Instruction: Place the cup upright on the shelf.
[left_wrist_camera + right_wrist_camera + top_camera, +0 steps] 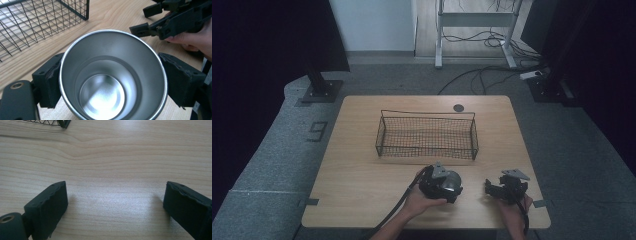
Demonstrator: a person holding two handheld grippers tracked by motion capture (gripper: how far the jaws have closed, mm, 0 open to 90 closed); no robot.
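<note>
The left gripper (111,80) is clamped on a steel cup (112,75), 1 pad pressed on each side of its wall, the cup's mouth facing the camera, on the near side of the wire basket (427,135). The right gripper (115,205), further from the basket, has its 2 jaws wide apart over bare table (112,157) with nothing between them.

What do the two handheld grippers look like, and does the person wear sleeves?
Both the left gripper and the right gripper are black, each with a grey three-cornered plate on top. Their jaws carry blocky black pads with worn edges. A black cable trails from the left one. Forearms are bare.
</note>
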